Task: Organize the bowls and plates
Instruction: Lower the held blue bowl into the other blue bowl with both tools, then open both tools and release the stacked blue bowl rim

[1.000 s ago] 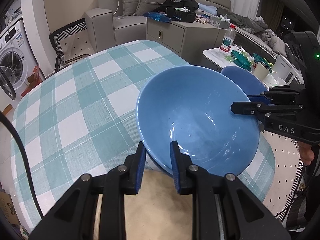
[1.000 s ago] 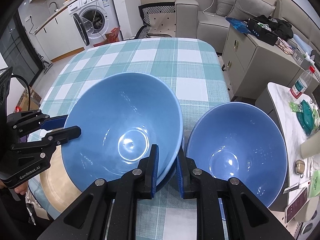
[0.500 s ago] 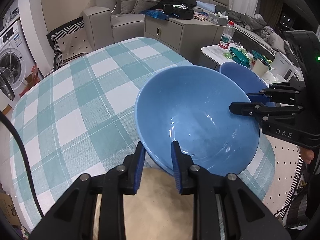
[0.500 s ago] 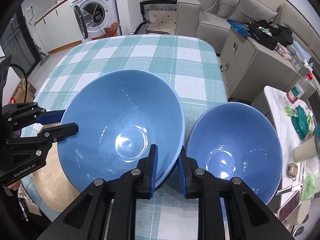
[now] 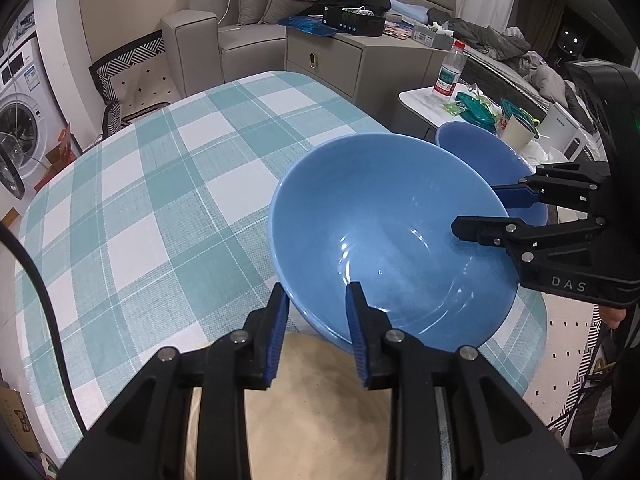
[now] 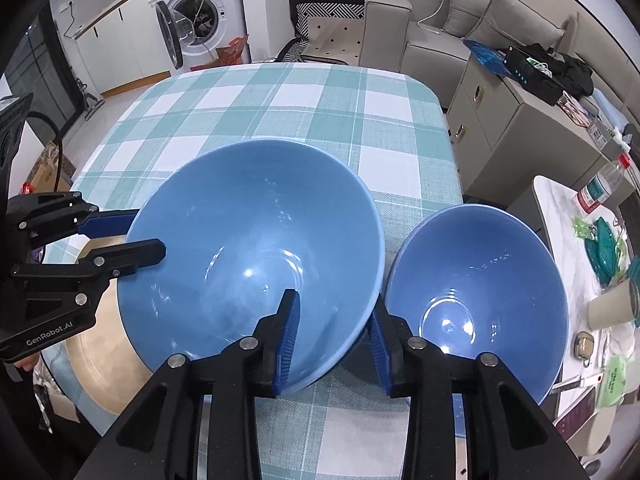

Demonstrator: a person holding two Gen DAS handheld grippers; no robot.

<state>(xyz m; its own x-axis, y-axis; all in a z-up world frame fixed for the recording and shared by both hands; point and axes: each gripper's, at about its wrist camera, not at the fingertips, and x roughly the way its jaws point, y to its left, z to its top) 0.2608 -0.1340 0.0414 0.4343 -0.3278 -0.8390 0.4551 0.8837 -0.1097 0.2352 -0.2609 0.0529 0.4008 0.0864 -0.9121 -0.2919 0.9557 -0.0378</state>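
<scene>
Glaze on the large, glossy blue ceramic bowl [image 6: 256, 264] suggests it is rigid, breakable and slick, best taken by its thin rim from opposite sides. It sits partly on a round tan plate [image 5: 320, 400] at the near edge of the teal-and-white checked table [image 5: 140, 220]. The left gripper [image 5: 316, 312] and right gripper [image 6: 334, 320] each straddle that rim, jaws just opening; the pads look clear of the wall, so the bowl appears released. Only the right wrist view shows the smaller blue bowl [image 6: 476, 296] whole, just beside the large one near the table's right edge; the left wrist view shows merely its rim.
</scene>
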